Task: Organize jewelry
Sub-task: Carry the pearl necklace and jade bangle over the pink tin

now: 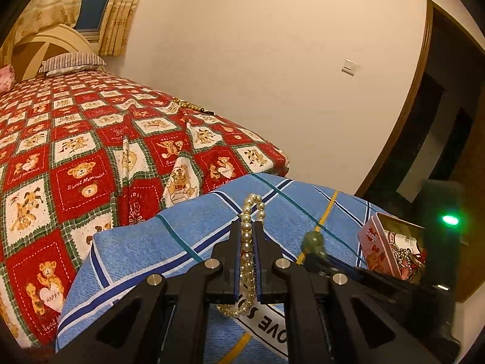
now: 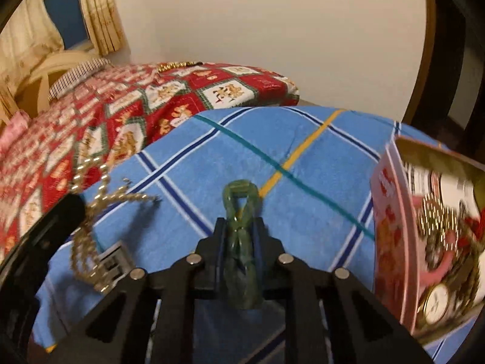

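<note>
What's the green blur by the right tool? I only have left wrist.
Observer: A green bracelet, clamped between the right tool's fingers, with its loop sticking out past the tips.
Operator: What's in the tin? I only see beads.
Observer: A white-faced wristwatch lies among them at the near end of the pink tin.
Operator: How much strand hangs under the left tool?
Observer: A long loop of the pearl strand dangles below the left tool, over the blue checked cloth. I can't tell whether it touches the cloth.
</note>
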Demonstrator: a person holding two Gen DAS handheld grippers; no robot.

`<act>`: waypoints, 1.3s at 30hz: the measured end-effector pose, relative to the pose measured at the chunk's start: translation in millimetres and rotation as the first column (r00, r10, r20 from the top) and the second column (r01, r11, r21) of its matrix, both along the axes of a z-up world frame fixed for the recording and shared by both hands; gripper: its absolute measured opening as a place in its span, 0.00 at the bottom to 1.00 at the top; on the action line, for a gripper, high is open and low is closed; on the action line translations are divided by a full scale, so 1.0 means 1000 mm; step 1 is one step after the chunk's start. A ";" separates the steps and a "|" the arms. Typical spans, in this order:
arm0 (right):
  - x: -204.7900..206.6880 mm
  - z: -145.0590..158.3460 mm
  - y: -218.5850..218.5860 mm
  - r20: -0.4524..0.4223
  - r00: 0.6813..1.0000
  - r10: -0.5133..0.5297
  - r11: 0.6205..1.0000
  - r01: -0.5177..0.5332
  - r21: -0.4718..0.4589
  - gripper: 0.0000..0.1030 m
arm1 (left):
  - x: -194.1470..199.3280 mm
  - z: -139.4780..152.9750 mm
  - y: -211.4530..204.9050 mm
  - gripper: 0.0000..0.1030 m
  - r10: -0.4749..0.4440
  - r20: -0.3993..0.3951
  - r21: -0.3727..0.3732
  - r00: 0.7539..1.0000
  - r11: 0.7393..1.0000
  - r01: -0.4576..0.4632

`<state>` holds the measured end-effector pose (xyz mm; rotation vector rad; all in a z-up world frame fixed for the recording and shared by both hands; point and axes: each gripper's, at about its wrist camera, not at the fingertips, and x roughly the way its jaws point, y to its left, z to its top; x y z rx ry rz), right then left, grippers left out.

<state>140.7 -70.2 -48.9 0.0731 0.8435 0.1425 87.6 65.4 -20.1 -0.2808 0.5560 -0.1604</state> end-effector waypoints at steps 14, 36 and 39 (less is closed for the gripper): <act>-0.079 0.025 -0.032 0.247 0.968 -0.030 0.986 -0.012 0.166 0.17 | -0.013 0.004 -0.004 0.06 -0.001 0.029 0.007 1.000 1.000 0.001; -0.138 0.046 -0.081 0.379 0.913 -0.151 0.987 0.120 0.105 0.17 | -0.066 0.029 -0.097 0.06 -0.208 0.100 0.060 0.973 0.977 0.203; -0.140 0.049 -0.098 0.383 0.903 -0.197 0.979 0.157 0.132 0.17 | -0.068 0.038 -0.113 0.06 -0.245 0.120 0.058 0.962 0.969 0.239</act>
